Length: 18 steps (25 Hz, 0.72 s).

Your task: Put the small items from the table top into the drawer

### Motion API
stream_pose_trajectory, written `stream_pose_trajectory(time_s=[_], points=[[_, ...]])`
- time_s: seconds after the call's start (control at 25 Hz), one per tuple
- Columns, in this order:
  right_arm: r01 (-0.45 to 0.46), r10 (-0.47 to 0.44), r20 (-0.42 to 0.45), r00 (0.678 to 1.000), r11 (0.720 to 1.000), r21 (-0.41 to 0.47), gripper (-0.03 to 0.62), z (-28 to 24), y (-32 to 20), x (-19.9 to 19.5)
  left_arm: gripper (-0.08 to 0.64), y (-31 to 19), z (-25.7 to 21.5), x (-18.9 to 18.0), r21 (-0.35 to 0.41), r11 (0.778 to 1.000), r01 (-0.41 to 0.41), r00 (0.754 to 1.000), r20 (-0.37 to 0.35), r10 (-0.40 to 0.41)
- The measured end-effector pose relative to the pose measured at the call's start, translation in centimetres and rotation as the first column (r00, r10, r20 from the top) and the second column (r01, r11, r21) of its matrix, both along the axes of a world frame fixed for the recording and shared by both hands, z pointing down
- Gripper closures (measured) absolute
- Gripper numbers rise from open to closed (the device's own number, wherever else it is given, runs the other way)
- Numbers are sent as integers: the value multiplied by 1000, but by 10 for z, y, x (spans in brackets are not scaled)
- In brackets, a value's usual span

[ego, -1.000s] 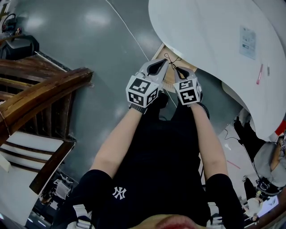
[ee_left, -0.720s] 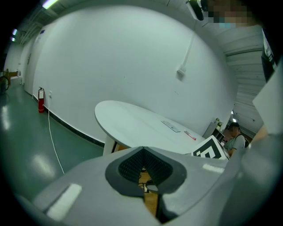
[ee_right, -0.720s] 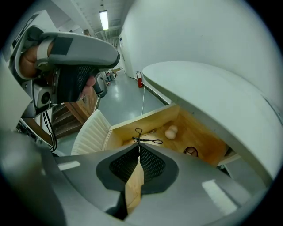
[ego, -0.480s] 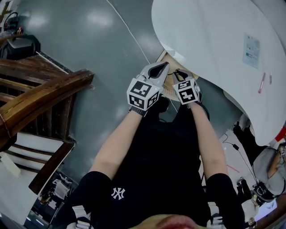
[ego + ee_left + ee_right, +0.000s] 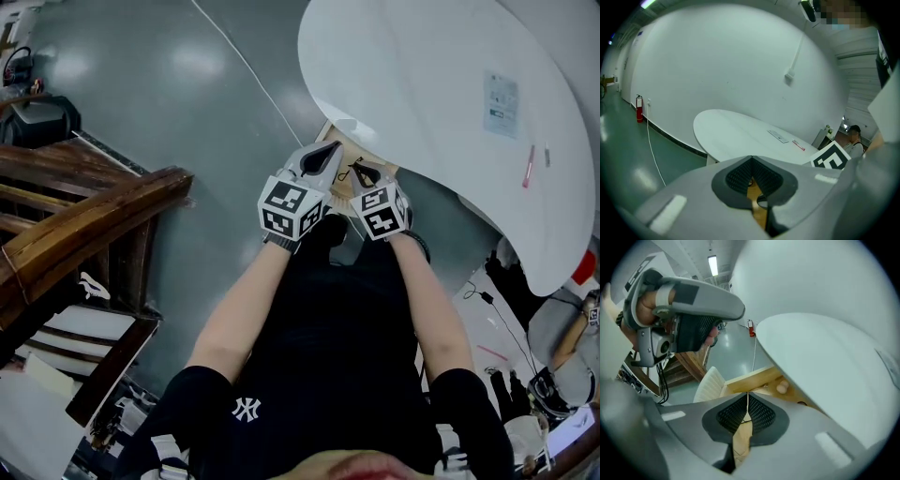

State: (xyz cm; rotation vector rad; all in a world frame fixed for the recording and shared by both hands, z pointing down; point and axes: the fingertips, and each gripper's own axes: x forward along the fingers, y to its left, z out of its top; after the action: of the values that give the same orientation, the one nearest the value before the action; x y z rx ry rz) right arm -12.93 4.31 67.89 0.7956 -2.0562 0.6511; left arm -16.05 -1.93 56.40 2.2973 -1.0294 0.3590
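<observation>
Head view: white oval table [image 5: 422, 103], glossy grey floor [image 5: 187, 84], wooden railing [image 5: 94, 211].

The right gripper [image 5: 747, 398] is seen with its jaws brought together at the tips, and a thin dark strand [image 5: 746, 421] is pinched between the black ribbed pads [image 5: 761, 414]. Beyond the tips, an open wooden drawer [image 5: 750, 378] is shown just under the edge of a white table top [image 5: 825, 352], and two small pale round things [image 5: 782, 387] are seen lying inside it. A white ribbed panel [image 5: 710, 383] is seen beside the drawer. At upper left, the left gripper [image 5: 733, 310] is held up in a hand [image 5: 641, 310].
</observation>
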Motion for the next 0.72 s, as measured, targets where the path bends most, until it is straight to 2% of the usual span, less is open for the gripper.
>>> stream_pose_trajectory(time_s=[0.28, 0.72], points=[[-66, 59, 70, 996, 992, 103, 569, -69, -8, 9, 560, 0, -39, 17, 44, 999, -32, 999, -8, 33], [-190, 161, 135, 978, 954, 234, 569, -159, -24, 47, 560, 0, -103, 51, 113, 991, -74, 997, -21, 77]])
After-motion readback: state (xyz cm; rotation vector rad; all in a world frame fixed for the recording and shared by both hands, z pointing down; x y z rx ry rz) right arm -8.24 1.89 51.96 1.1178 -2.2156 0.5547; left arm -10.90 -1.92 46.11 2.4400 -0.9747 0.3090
